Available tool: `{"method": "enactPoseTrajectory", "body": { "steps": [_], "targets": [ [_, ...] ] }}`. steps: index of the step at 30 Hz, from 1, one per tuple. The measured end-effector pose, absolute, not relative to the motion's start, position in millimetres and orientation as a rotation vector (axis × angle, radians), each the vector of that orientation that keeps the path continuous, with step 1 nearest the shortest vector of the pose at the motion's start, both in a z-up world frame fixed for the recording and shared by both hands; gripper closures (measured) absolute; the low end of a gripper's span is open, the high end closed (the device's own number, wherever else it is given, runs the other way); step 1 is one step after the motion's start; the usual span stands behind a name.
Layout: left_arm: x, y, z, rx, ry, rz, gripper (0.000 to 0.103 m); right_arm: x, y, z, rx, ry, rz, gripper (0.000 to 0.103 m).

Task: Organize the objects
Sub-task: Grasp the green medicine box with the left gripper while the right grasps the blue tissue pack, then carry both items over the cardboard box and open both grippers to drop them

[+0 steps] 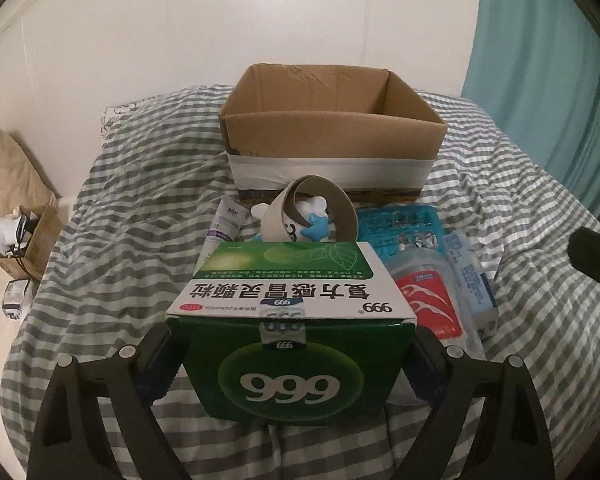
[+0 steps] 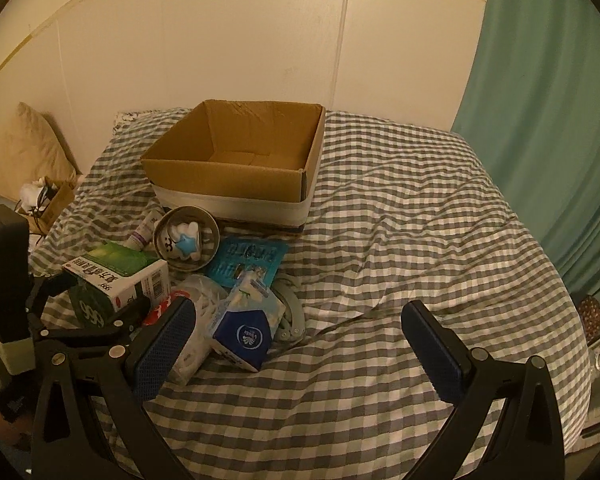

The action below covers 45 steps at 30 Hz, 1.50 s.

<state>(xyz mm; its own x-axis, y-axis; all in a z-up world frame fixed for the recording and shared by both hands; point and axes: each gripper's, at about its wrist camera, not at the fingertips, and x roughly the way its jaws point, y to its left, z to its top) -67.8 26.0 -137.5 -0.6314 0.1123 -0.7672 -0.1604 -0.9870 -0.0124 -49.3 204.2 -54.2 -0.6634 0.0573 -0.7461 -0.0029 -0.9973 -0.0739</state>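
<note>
Currently, the left gripper (image 1: 288, 360) is clamped on the green medicine box (image 1: 296, 344), while the right gripper (image 2: 300, 344) hangs wide open above the checkered bedspread (image 2: 400, 248), holding nothing.

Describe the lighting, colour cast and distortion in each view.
Left wrist view: cooler, neutral light; medicine box sharp; fisheye bends the bed edges; dark vignette in corners. Right wrist view: warm yellow cast, dimmer; cardboard box casts soft shadow; wall seams curve; slightly softer focus.
</note>
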Motion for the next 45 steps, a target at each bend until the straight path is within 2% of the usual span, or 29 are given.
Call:
{"method": "enactPoseTrajectory", "body": {
  "steps": [7, 10, 18, 21, 23, 25, 37, 45],
  "targets": [
    [-59.9, 9.7, -104.4, -1.250, 0.105, 2.856, 0.010, -55.7, 205.4, -65.7, -1.320, -0.108, 2.797, 0.000],
    [-56.4, -4.6, -91.8, -1.217, 0.030, 2.904, 0.010, -62.5, 203.4, -78.1, -1.386, -0.080, 2.784, 0.000],
    [-57.4, -5.5, -92.0, -1.223, 0.029, 2.896, 0.010, -74.2, 177.9, -118.3, -1.511, -0.146, 2.754, 0.006],
    [-59.4, -4.9, -95.2, -1.236, 0.030, 2.887, 0.010, -80.8, 173.2, -137.5, -1.608, -0.143, 2.727, 0.020],
    [-61.0, -4.0, -97.4, -1.244, 0.029, 2.880, 0.010, -83.3, 170.5, -147.8, -1.636, -0.161, 2.717, 0.038],
    [-61.8, -3.0, -99.9, -1.253, 0.035, 2.871, 0.010, -84.4, 168.5, -151.0, -1.632, -0.173, 2.728, 0.050],
    [-52.0, 2.9, -90.3, -1.280, 0.065, 2.867, 0.010, -77.0, 170.4, -117.0, -1.479, -0.173, 2.817, 0.054],
    [-28.6, 11.1, -50.9, -1.200, 0.086, 2.864, 0.010, -44.3, 168.2, -55.6, -1.306, -0.163, 2.950, 0.054]
  ]
}}
